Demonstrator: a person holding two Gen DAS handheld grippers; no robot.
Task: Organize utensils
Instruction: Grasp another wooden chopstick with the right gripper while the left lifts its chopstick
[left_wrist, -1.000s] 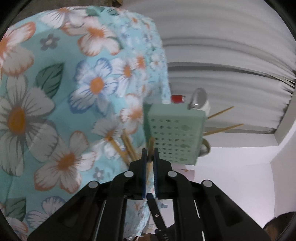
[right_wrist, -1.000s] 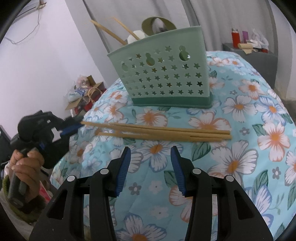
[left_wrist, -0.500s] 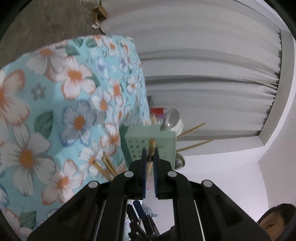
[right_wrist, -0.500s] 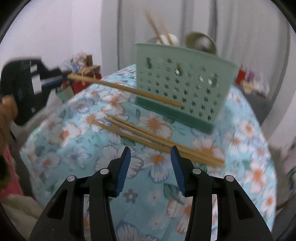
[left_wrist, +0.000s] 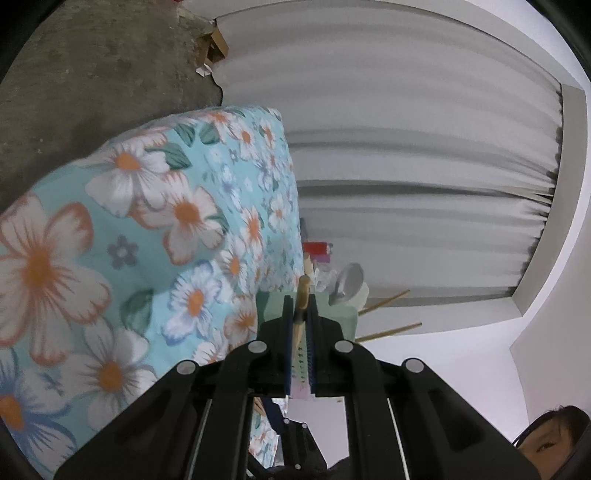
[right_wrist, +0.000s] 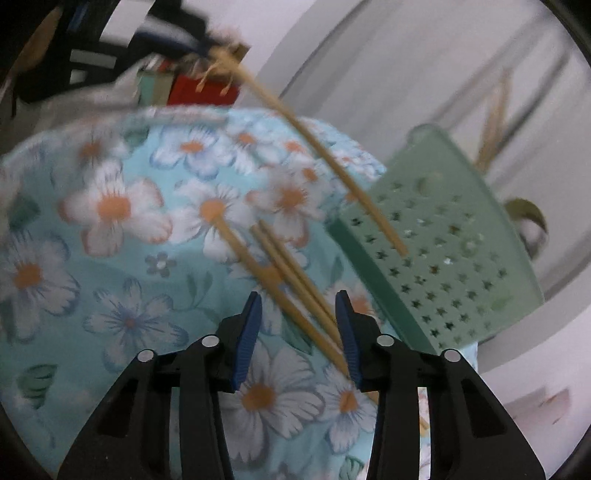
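**One chopstick clamped on the left, three between the right jaws**

Left wrist view: the left gripper (left_wrist: 300, 306) has its blue pads pressed together on a single wooden chopstick (left_wrist: 303, 291), whose blunt end pokes out just past the fingertips. Straight ahead, partly hidden behind the fingers, stands the green utensil holder (left_wrist: 341, 314) on the far part of the table, which is covered by a floral tablecloth (left_wrist: 110, 229). A metal spoon (left_wrist: 347, 282) and two more chopsticks (left_wrist: 388, 314) stick out of the holder's top. Pale curtains (left_wrist: 406, 166) fill the background, and a strip of concrete floor (left_wrist: 92, 66) shows beyond the table edge.

Right wrist view: the right gripper (right_wrist: 299, 325) hangs tilted over the cloth, jaws part open and just now closing in. Three loose chopsticks (right_wrist: 280, 273) lie on the tablecloth, side by side, running between the blue pads; the right pad is at the nearest stick, but the blur hides whether it touches, and the left pad stands clear. The perforated holder sits just beyond and to the right of the bundle, utensils rising from it. The held chopstick crosses the upper scene in the air, from the blurred left tool at top left, its tip in front of the holder's wall.
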